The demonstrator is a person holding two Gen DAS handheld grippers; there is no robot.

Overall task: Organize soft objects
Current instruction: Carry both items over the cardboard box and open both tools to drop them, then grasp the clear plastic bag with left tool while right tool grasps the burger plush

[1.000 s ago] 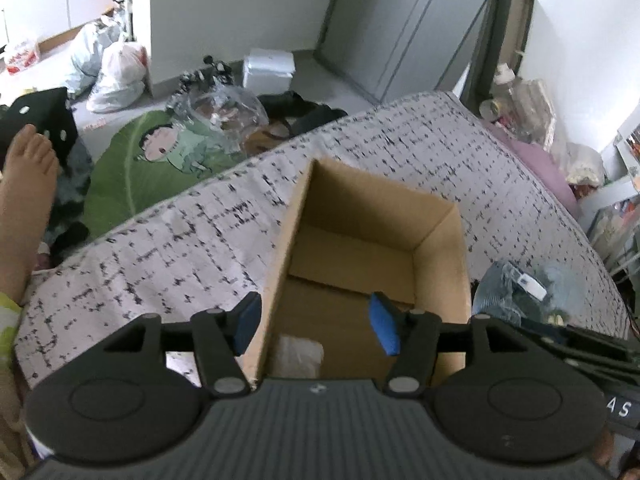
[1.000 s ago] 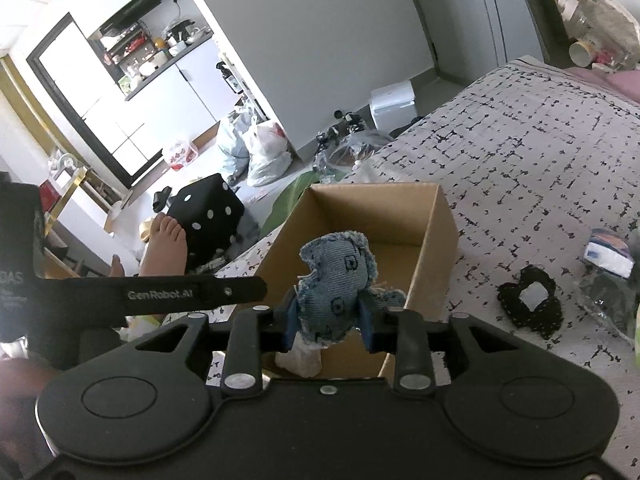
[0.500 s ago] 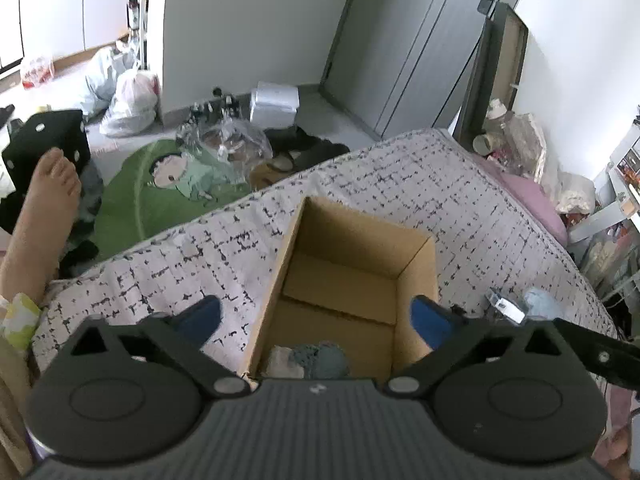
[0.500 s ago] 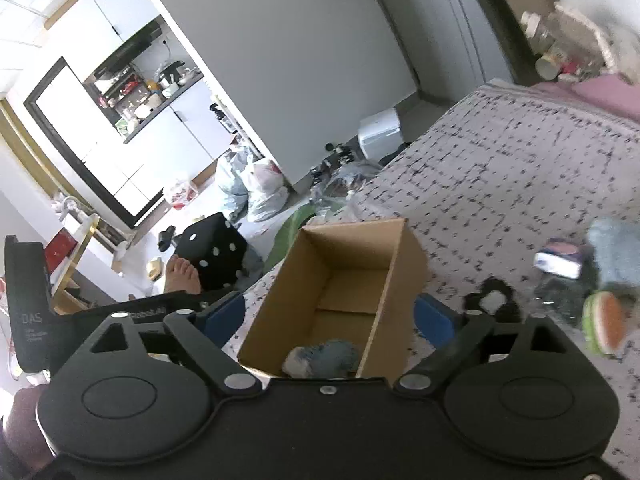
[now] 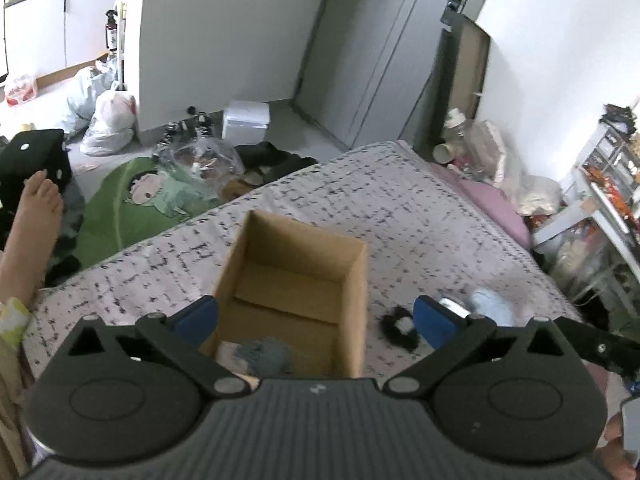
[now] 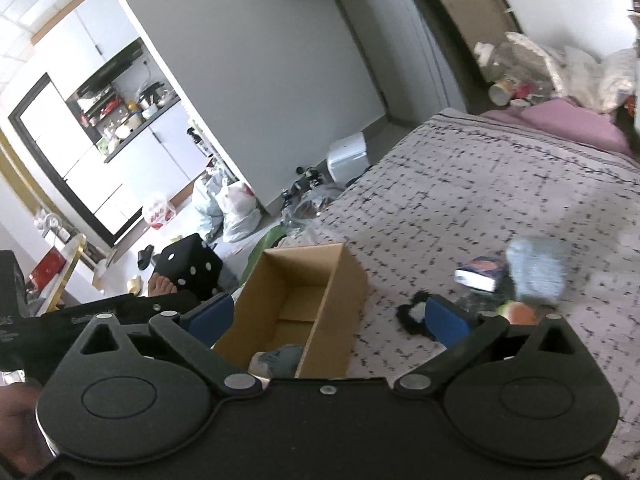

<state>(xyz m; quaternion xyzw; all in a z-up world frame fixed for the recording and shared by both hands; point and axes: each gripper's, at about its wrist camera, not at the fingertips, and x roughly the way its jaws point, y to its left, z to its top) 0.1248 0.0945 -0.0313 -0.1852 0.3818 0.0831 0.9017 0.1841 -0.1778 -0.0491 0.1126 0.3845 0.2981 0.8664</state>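
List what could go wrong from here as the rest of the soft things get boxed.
1. The cardboard box stands loose on the soft bedspread; a nudge from the open right gripper may tip it, spilling the blue denim toy.
2. The leftover items lie crowded: reaching for the black fuzzy piece could snag the light blue plush or the small packet.

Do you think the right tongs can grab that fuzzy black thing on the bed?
Probably yes. The right tongs are opening wide and empty, and the fuzzy black thing lies bare on the bed, beside the box, with nothing over it.
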